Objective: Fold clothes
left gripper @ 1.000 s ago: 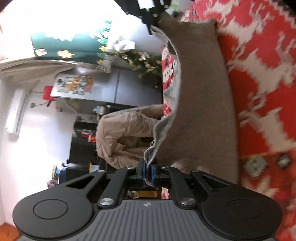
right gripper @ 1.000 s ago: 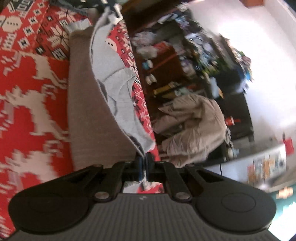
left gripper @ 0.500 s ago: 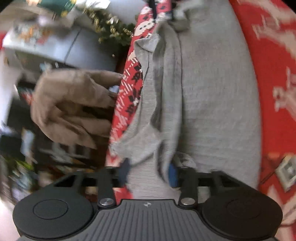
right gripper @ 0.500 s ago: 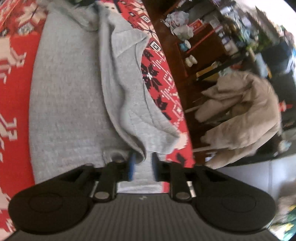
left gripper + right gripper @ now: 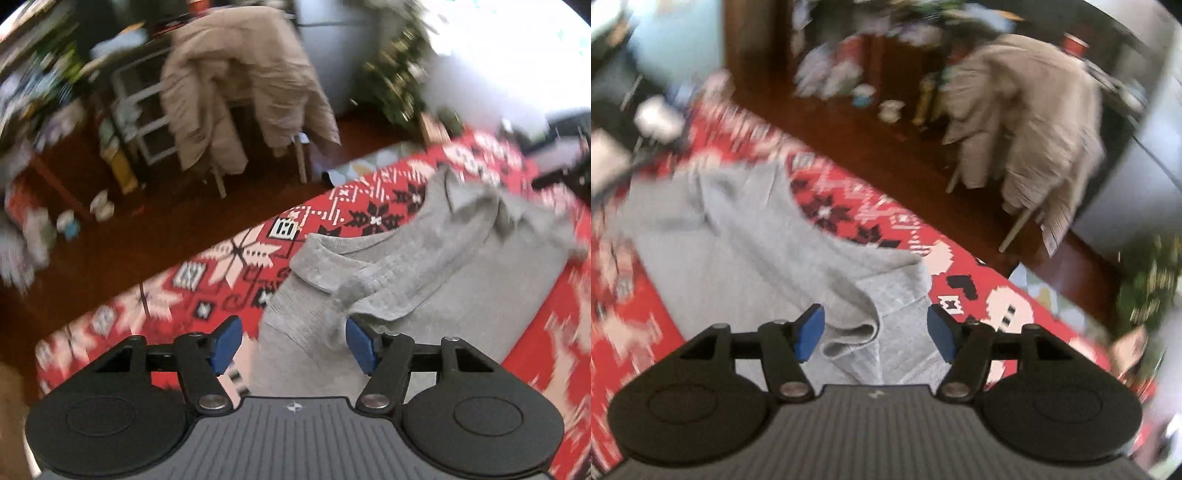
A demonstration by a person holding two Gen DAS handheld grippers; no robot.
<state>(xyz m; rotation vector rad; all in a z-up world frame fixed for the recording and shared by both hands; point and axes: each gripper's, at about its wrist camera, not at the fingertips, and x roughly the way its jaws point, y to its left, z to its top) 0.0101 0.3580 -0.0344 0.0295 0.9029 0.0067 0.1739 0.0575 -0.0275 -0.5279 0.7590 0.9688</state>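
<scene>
A grey knitted garment (image 5: 443, 273) lies folded over on a red patterned cloth (image 5: 229, 266). In the left wrist view my left gripper (image 5: 291, 343) hovers over the garment's near corner, its jaws opening; the blue pads touch no cloth, though the right pad sits close beside a fold. In the right wrist view the same garment (image 5: 738, 254) spreads to the left. My right gripper (image 5: 873, 332) stands above a rolled edge of it, jaws opening, with the cloth lying loose below and between the pads.
The red cloth (image 5: 1004, 306) ends at an edge along dark wooden floor (image 5: 155, 225). A chair draped with a beige coat (image 5: 240, 88) stands beyond it, next to shelves with clutter. A decorated green tree (image 5: 399, 77) is at the back.
Both grippers were shut on the garment's raised edge; they laid it down over the garment, let go and opened. Both views have rolled back to upright.
</scene>
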